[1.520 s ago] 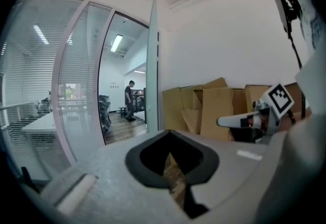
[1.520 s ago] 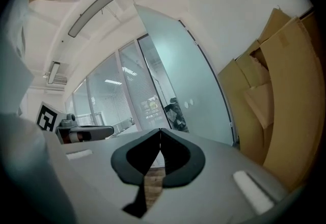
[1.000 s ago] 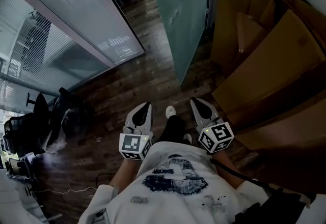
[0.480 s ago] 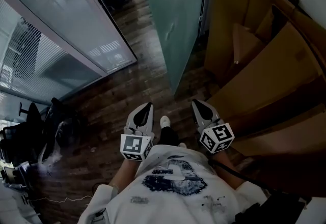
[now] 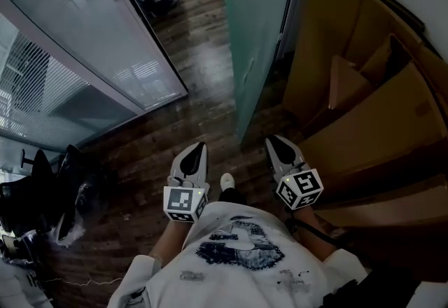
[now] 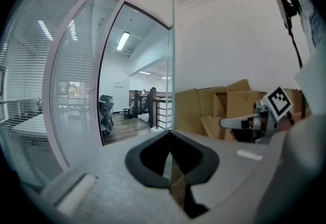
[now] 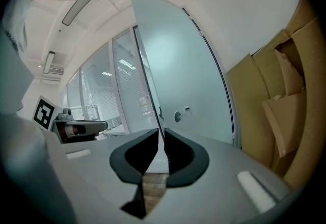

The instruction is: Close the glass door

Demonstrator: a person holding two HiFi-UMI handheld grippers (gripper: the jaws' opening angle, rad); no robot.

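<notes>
The glass door point(image 5: 255, 33) stands open, edge toward us, beyond both grippers. Nearest, our left gripper point(image 5: 198, 150) has its jaws pressed together, empty. Our right gripper point(image 5: 275, 141) is opening, nothing between. Cardboard boxes point(image 5: 378, 110) sit farther right.

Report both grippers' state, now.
Left gripper: closed, empty.
Right gripper: jaws opening, slightly apart, nothing between them.
</notes>
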